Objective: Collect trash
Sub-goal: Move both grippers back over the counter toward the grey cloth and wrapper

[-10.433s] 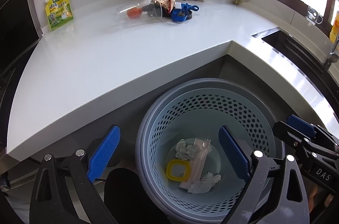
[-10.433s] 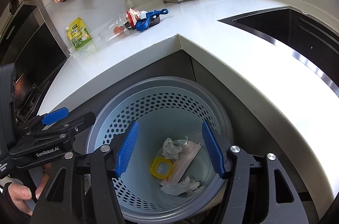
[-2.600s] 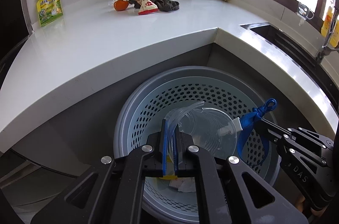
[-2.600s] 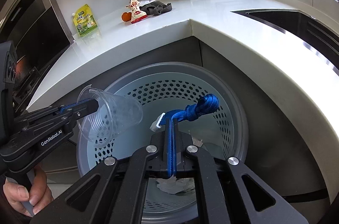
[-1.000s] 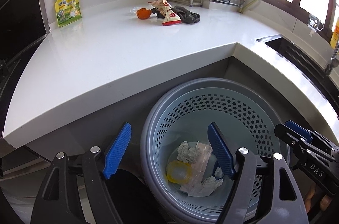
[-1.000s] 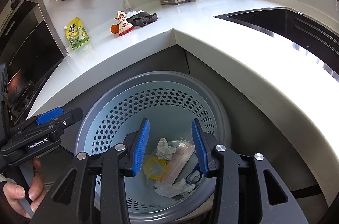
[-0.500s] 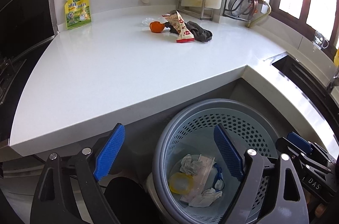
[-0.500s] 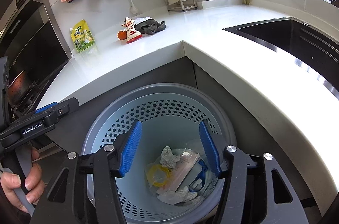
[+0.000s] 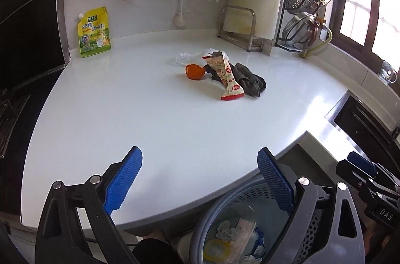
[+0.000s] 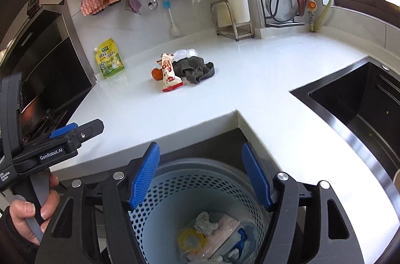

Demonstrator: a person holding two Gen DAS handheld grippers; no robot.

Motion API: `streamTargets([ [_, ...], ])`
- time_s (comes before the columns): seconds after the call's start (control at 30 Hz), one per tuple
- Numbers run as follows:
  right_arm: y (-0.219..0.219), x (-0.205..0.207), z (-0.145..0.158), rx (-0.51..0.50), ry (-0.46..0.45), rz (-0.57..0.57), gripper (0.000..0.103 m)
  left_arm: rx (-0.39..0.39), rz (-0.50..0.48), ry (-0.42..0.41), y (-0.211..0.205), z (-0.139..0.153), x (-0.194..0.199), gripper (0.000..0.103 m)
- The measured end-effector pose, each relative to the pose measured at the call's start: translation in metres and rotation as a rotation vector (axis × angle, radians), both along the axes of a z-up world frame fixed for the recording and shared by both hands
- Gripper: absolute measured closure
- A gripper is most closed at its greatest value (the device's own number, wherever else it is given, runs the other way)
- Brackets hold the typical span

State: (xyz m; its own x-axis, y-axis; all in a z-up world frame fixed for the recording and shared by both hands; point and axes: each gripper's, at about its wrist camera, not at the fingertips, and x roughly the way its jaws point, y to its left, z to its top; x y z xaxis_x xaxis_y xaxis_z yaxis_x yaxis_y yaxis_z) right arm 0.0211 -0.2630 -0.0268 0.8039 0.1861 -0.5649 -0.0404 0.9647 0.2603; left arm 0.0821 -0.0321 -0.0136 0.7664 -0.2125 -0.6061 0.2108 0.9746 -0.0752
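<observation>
Left wrist view, from left to right: a yellow pouch [image 9: 94,33] stands against the backsplash; the left gripper [image 9: 200,185] hangs over the near edge of the white counter [image 9: 125,114], jaws spread wide and holding nothing; past mid-counter lies the remaining litter, a clear plastic scrap [image 9: 186,56], an orange piece [image 9: 194,71], a red-and-white wrapper [image 9: 226,75] and a dark rag [image 9: 250,83], all touching or overlapping in one heap; lower right, the perforated bin [image 9: 225,209] sits below the counter edge with crumpled paper, a yellow ring and other scraps at its bottom; the right gripper [image 10: 200,174], seen best from its own camera, hovers above the bin's mouth, jaws likewise apart and empty; a dark sink [image 10: 362,109] is set into the counter at far right. Judged from this, both tools are free between drops and the step in hand is the reach back for the heap, well apart from either gripper; the next move calls for travelling forward across the counter, lowering one jaw to each side of a single item, probably the wrapper on top, and closing without dragging the rag along.
</observation>
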Motion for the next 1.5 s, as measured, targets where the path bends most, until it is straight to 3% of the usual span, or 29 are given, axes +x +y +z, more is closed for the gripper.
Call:
streamTargets([
  [0.33,-0.012,0.08,0.029,-0.041,0.005,0.054,0.036,-0.021,0.071,-0.079,0.002,0.032,0.056,0.007],
  [0.73,-0.017,0.159,0.049,-0.051,-0.021,0.075,0.031,0.006,0.12,-0.082,-0.011,0.04,0.114,0.006],
  [1.1,-0.017,0.206,0.034,-0.053,0.03,0.105,0.029,0.037,0.139,-0.056,-0.023,0.031,0.146,0.006],
  [1.5,-0.017,0.248,0.014,-0.076,0.126,0.15,0.029,0.028,0.141,0.04,-0.021,0.013,0.167,0.006],
])
